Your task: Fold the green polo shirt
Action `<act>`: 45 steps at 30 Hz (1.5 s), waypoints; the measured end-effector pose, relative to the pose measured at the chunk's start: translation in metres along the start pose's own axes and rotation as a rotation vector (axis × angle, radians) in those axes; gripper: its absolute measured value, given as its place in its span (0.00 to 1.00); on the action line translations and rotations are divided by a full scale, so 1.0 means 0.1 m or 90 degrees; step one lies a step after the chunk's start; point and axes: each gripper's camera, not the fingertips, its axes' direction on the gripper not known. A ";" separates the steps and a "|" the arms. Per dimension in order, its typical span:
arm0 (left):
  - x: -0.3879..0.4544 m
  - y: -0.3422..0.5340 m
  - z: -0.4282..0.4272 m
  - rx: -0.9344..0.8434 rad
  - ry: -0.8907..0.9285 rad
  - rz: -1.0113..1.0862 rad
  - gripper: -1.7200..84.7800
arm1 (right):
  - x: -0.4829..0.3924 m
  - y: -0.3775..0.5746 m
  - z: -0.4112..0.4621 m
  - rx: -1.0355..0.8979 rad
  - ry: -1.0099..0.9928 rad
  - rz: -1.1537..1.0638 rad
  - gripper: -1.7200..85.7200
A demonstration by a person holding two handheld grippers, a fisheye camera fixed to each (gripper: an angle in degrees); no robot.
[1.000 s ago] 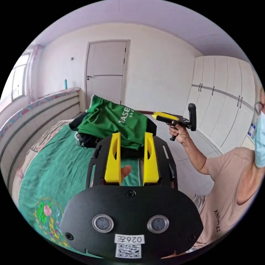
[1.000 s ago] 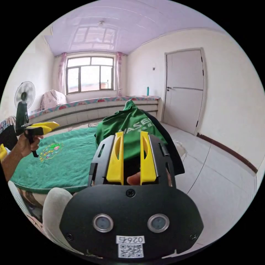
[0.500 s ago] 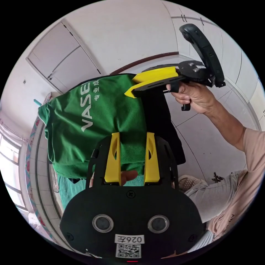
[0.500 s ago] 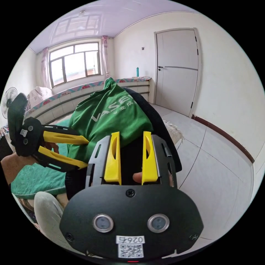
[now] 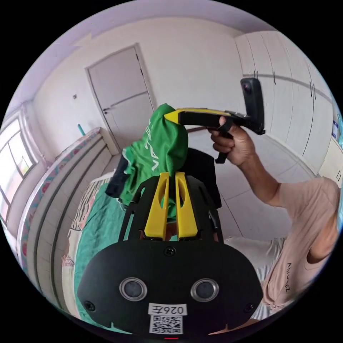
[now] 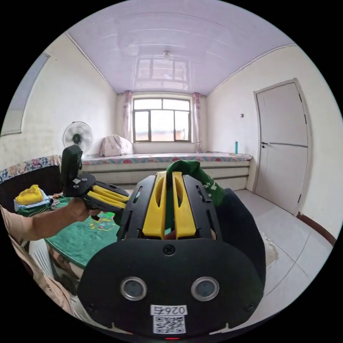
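Your left gripper (image 5: 171,178) pinches a bunch of the green polo shirt (image 5: 162,148) between its 2 yellow jaws. Your right gripper (image 6: 169,178) clamps another part of the shirt, jaws pressed together on the fabric. The shirt hangs raised above the green bedspread (image 5: 96,228), with a black garment (image 6: 239,228) draped beneath it.

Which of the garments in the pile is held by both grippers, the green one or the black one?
The green polo shirt: left gripper and right gripper are each shut on it. The black garment lies behind it, ungripped.
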 end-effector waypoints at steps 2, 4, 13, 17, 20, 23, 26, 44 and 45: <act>-0.03 0.30 -0.58 0.058 -0.012 -0.025 0.03 | -0.45 -0.15 0.03 0.028 -0.082 -0.012 0.01; -0.01 0.67 -1.13 0.116 -0.018 -0.055 0.03 | -0.92 -0.23 0.11 0.045 -0.165 -0.021 0.01; 0.10 2.94 -2.26 0.274 0.037 -0.195 0.03 | -3.68 0.49 1.40 -0.048 -0.506 -0.015 0.01; -0.15 4.07 -2.04 0.241 0.033 -0.312 0.03 | -4.86 1.31 2.33 -0.177 -0.514 -0.014 0.01; -0.46 4.90 -1.71 0.224 0.052 -0.424 0.03 | -5.33 2.00 2.96 -0.261 -0.497 0.025 0.03; -0.71 5.76 -1.42 0.264 0.064 -0.543 0.03 | -5.58 2.70 3.47 -0.366 -0.493 0.055 0.06; -0.83 6.49 -1.17 0.349 0.097 -0.657 0.03 | -5.70 3.03 3.62 -0.418 -0.489 0.068 0.06; -0.83 6.95 0.19 0.407 0.147 -0.668 0.11 | -8.33 3.48 2.31 -0.289 -0.485 -0.231 0.15; -0.82 6.94 0.26 0.407 0.144 -0.655 0.12 | -8.35 3.49 2.30 -0.295 -0.489 -0.218 0.15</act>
